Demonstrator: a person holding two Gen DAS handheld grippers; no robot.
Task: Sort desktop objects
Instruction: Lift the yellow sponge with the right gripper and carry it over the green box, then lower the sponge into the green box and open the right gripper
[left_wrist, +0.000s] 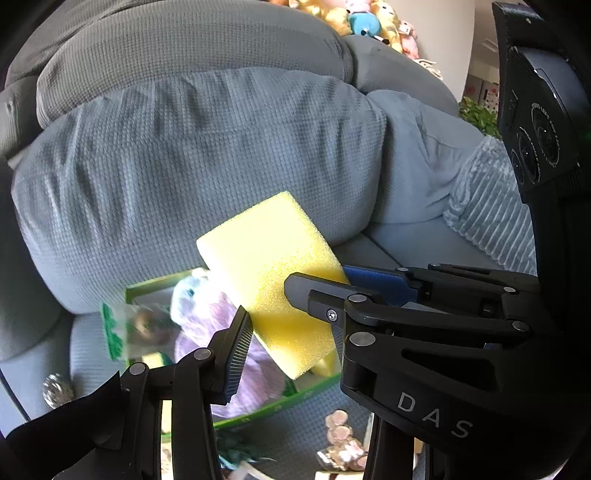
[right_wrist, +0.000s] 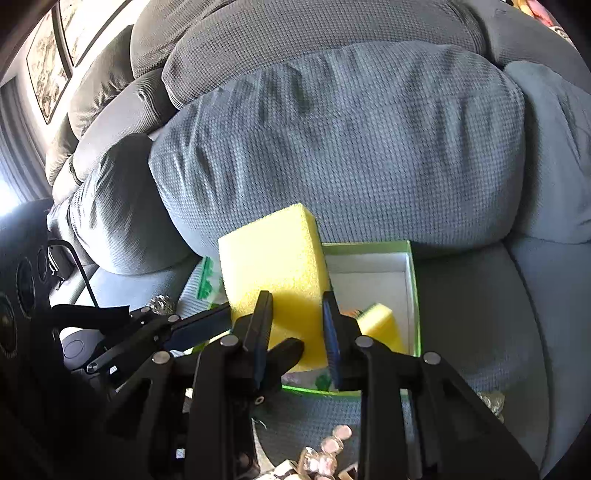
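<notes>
Both my grippers squeeze one yellow sponge: the right gripper (right_wrist: 297, 325) at its near end, the left gripper (left_wrist: 267, 314) across its middle. The sponge (left_wrist: 269, 273) hangs over the green box (right_wrist: 413, 280) at 3 o'clock. It looks light and squishy, so I hold gently.
</notes>
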